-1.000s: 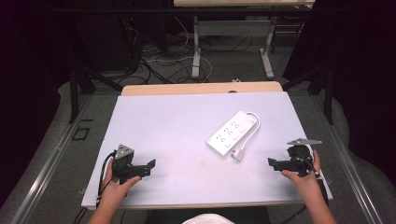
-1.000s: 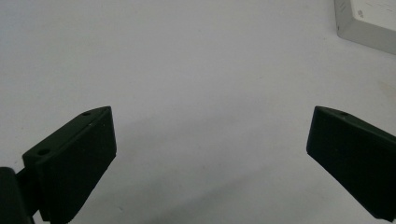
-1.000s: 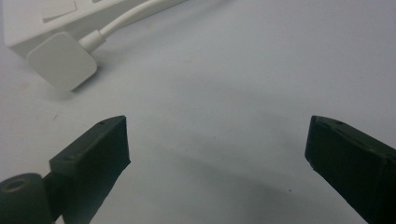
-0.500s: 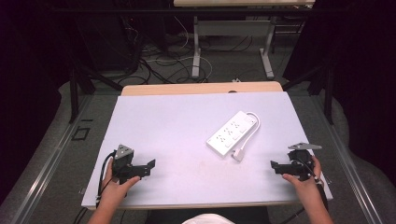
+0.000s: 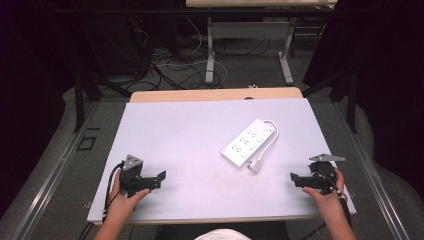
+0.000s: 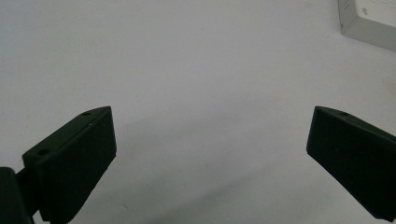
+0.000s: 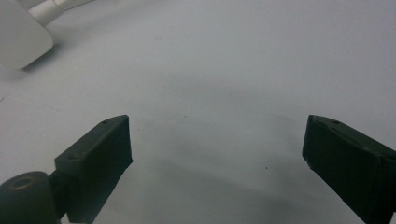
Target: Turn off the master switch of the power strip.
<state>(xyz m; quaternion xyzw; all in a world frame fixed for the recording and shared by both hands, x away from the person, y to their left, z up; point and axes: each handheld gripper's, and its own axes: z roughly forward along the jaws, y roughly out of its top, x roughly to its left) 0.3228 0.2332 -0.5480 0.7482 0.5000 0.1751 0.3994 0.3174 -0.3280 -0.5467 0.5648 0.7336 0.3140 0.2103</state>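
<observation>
A white power strip (image 5: 248, 142) lies at an angle right of the table's middle, its white cord looping round to a plug (image 5: 255, 166) at its near end. My left gripper (image 5: 160, 177) rests on the table near the front left, held by a hand, with its jaws pointing right. In the left gripper view it (image 6: 210, 140) is open with nothing between the jaws, and a corner of the strip (image 6: 369, 21) shows far off. My right gripper (image 5: 295, 178), at the front right, points left. It (image 7: 217, 144) is open and empty, with the plug (image 7: 18, 37) ahead.
The white tabletop (image 5: 190, 130) has a wooden strip (image 5: 215, 95) along its far edge. Beyond it are table legs and loose cables on the floor (image 5: 175, 65). Both forearms come in over the near edge.
My right gripper has drifted a little toward the near edge and lower. The left gripper and the power strip have stayed put.
</observation>
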